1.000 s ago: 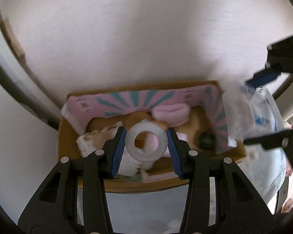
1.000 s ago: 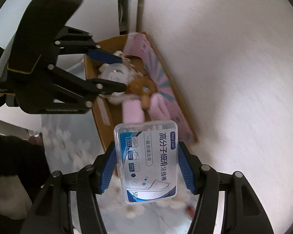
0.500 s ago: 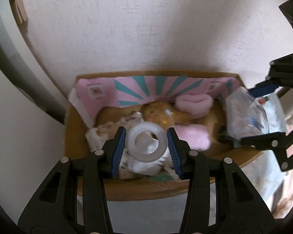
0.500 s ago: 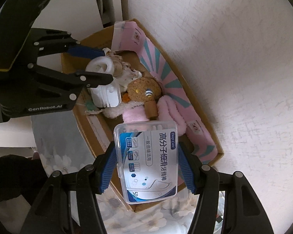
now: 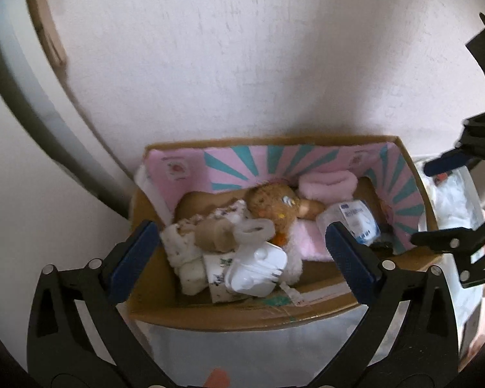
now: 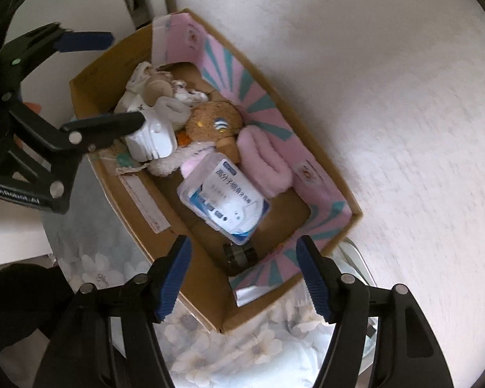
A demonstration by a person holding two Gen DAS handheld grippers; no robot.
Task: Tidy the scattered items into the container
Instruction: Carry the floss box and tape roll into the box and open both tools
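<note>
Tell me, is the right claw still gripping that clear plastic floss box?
Apart. In the right wrist view the right gripper is open and holds nothing, while the floss box lies inside the cardboard box, beyond its fingertips.

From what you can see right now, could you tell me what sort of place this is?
Probably a home room: a cardboard box of a plush toy and small household items sits on a floral tablecloth against a white textured wall.

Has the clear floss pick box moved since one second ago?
Yes. The floss pick box left the right gripper, now open, and lies down inside the cardboard box, beside the pink slippers.
</note>
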